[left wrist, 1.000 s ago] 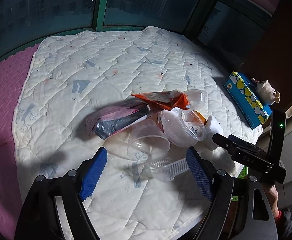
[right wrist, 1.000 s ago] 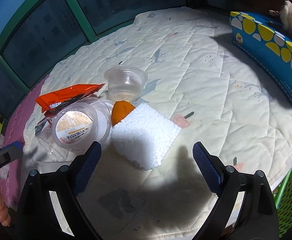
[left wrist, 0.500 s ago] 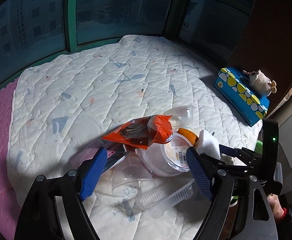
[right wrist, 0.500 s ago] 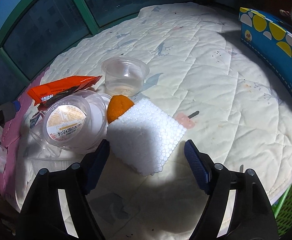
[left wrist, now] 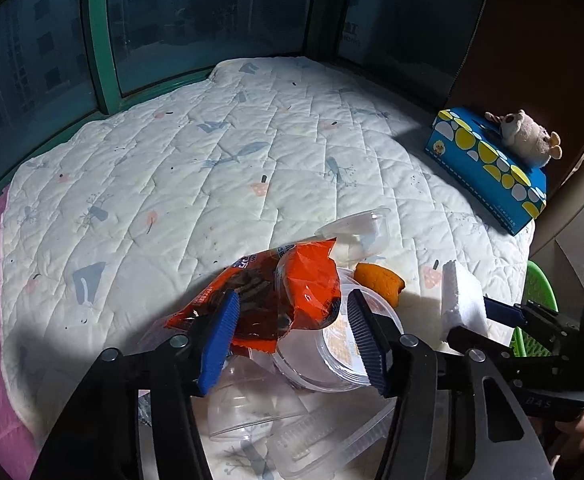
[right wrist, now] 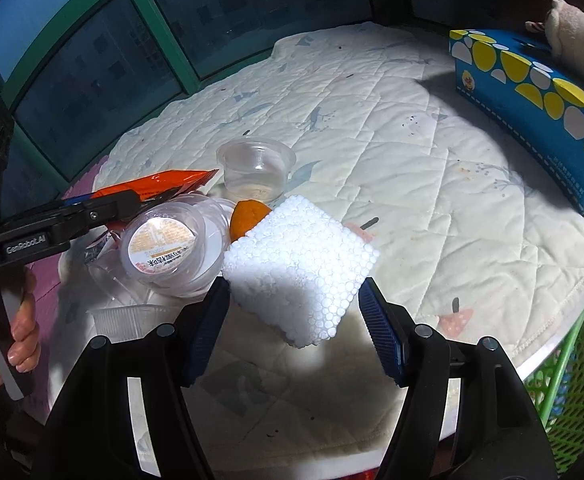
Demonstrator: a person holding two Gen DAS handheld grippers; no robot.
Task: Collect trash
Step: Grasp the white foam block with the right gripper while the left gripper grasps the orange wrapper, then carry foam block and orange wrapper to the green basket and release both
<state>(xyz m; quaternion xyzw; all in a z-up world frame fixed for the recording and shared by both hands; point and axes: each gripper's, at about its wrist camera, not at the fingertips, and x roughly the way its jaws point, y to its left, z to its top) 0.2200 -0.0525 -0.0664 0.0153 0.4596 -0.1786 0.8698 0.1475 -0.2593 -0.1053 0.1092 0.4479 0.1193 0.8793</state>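
An orange snack wrapper [left wrist: 292,292] lies on top of a pile of clear plastic cups on the white quilt [left wrist: 212,168]. My left gripper [left wrist: 293,294] reaches over it, and its jaws are closing with the wrapper between the blue pads. The right pad stands a little off the wrapper's edge. A white foam block [right wrist: 300,264] sits between the pads of my right gripper [right wrist: 294,284]. Those jaws are closing too, and both pads touch the block's sides. Beside the block lie an orange peel [right wrist: 248,216], a labelled clear tub [right wrist: 160,248] and an upright clear cup [right wrist: 256,168].
A blue tissue box [left wrist: 488,172] with a plush toy [left wrist: 524,136] on it stands at the quilt's right edge. A green mesh basket [right wrist: 572,380] sits below that edge. A clear tray [left wrist: 324,436] lies near me. A person's hand [right wrist: 20,340] holds the left gripper's handle.
My left gripper moved forward over the trash pile and its jaws narrowed around the orange wrapper. My right gripper's jaws closed in from wide open onto the foam block.
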